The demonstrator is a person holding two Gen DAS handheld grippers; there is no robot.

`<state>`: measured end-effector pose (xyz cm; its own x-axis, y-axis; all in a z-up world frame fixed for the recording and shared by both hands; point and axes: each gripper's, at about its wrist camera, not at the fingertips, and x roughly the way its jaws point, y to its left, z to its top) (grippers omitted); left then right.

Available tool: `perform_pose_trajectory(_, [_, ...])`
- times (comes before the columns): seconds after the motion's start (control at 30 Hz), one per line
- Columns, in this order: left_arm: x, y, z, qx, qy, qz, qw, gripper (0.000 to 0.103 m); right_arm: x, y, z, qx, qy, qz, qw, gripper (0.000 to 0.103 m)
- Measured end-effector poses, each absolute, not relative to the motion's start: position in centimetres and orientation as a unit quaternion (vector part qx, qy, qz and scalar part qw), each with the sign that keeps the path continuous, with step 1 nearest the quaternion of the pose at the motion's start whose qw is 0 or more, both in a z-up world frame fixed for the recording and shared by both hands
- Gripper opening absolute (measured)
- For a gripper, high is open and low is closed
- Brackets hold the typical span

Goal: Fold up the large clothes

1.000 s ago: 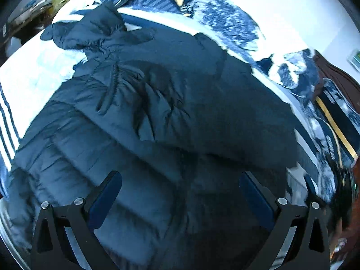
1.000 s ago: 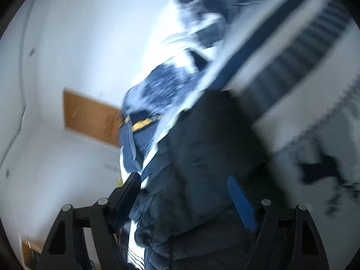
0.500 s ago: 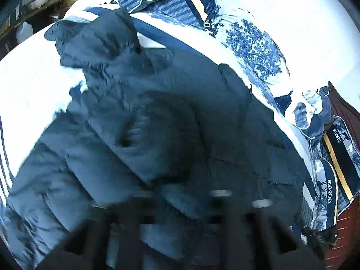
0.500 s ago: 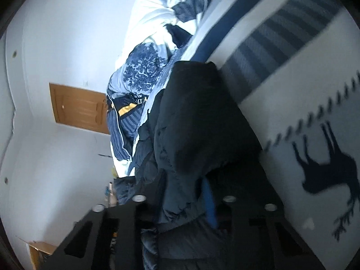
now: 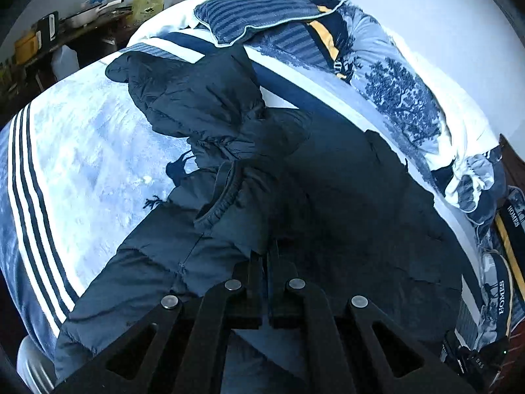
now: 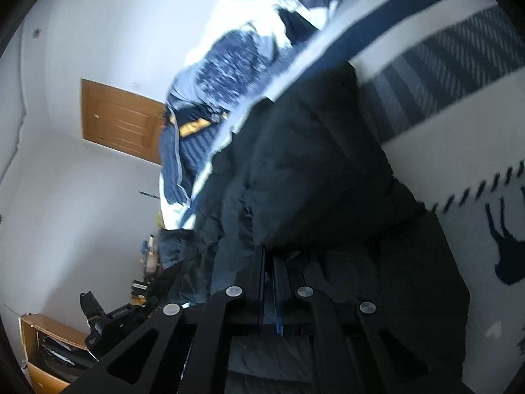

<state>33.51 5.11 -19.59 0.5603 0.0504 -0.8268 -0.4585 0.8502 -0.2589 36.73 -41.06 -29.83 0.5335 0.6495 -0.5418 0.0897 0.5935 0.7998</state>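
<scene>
A dark navy puffer jacket point(image 5: 344, 197) lies on the bed, its hood point(image 5: 197, 98) toward the far side. My left gripper point(image 5: 265, 252) is shut, its black fingers pinching a ridge of jacket fabric near the bunched middle. In the right wrist view the same jacket point(image 6: 311, 164) rises as a thick fold right above my right gripper point(image 6: 267, 252). Its jaws are closing, nearly together, with a pinch of the jacket's edge between the pads.
The bed cover point(image 5: 82, 164) is pale blue with dark stripes and deer figures. Striped and printed pillows point(image 5: 262, 23) are piled along the far edge. A cluttered table point(image 5: 65, 32) stands beyond the bed. A wooden door point(image 6: 121, 121) and a low shelf point(image 6: 42, 344) show on the right wrist view's left.
Both grippers went from wide open to shut on jacket fabric. The jacket has bunched up in the middle, and more bed cover shows on the left.
</scene>
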Motion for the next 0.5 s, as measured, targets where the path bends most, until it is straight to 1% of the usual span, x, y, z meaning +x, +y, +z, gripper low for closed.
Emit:
perform_pose_trajectory(0.1, [33.7,5.3,-19.4,-0.222,0.442,0.155,0.855,0.0,36.8,-41.6,-29.7,0.423,0.438,0.179,0.773,0.006])
perform_pose_trajectory(0.2, [33.7,5.2,-20.2,-0.219,0.462,0.155,0.845,0.003,36.8,-42.4,-30.2,0.439,0.435,0.174,0.767,0.006])
perform_pose_trajectory(0.23, [33.5,5.0,-20.4,-0.223,0.467,0.148,0.843,0.007,36.8,-42.7,-30.5,0.45,0.436,0.17,0.76,0.006])
perform_pose_trajectory(0.3, [32.9,4.3,-20.8,-0.22,0.476,0.138,0.84,0.024,36.8,-43.2,-31.0,0.468,0.436,0.168,0.75,0.006])
perform_pose_trajectory(0.33, [32.6,3.8,-21.2,-0.21,0.48,0.138,0.84,0.042,36.7,-43.4,-31.1,0.472,0.435,0.167,0.748,0.006])
perform_pose_trajectory(0.37, [32.5,3.5,-21.3,-0.203,0.481,0.14,0.841,0.051,36.7,-43.5,-31.2,0.474,0.436,0.165,0.747,0.006])
perform_pose_trajectory(0.5, [32.7,2.7,-22.0,-0.193,0.494,0.131,0.838,0.052,37.0,-43.6,-31.7,0.478,0.443,0.158,0.742,0.006])
